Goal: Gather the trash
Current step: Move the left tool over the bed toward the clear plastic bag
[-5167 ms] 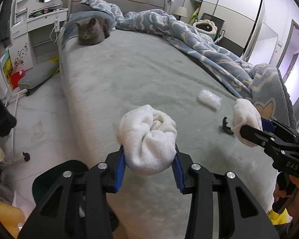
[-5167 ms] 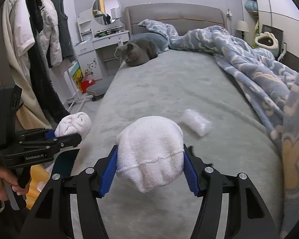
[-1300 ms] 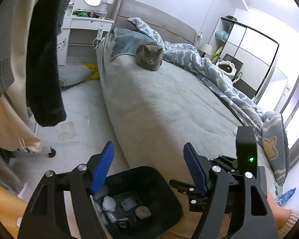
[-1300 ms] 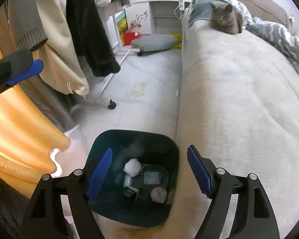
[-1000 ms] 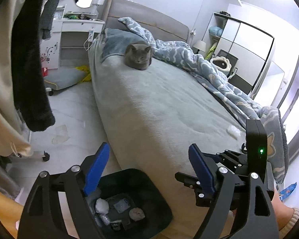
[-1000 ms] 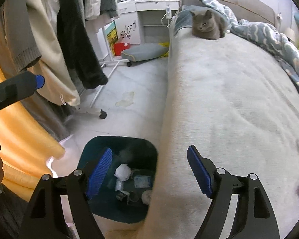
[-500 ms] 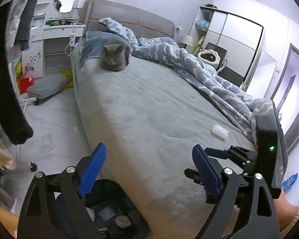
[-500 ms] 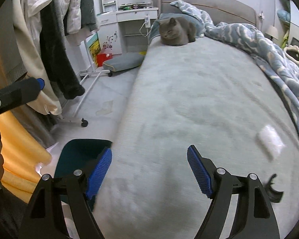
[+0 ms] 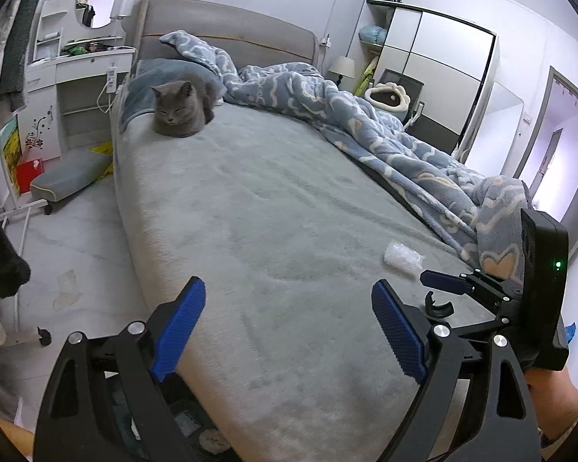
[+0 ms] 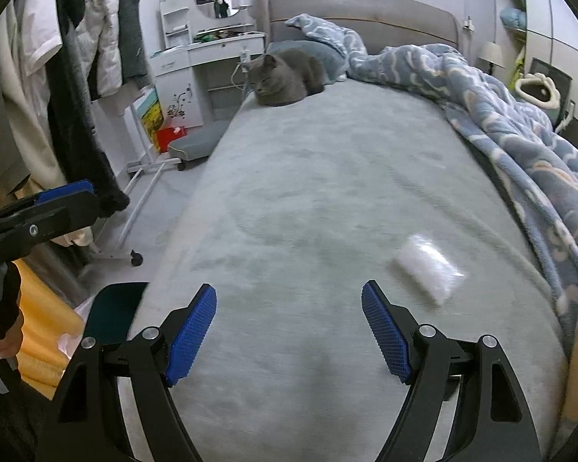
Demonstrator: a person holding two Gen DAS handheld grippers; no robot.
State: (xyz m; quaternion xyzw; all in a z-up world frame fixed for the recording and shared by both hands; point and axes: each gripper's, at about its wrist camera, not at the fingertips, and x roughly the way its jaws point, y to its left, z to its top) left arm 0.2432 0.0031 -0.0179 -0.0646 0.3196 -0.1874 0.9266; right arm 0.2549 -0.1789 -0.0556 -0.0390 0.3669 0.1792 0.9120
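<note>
The bed [image 10: 327, 200] carried a grey cover, bare between the right fingers [image 10: 190, 333]. A clear plastic wrapper [image 10: 429, 269] lay just beyond the right-hand finger. A small black clip [image 9: 438, 306] rested nearer the foot. A grey cat [image 10: 285, 77] sat far ahead, the blue blanket [image 10: 520, 142] heaped along the right.

One cat [image 9: 181, 109], one plastic packet [image 10: 429, 269], two tools [image 9: 285, 331].

A grey cat [image 9: 183, 109] is seen curled at the head of the bed [image 9: 258, 200]. A blue blanket [image 9: 385, 134] is heaped alongside.
</note>
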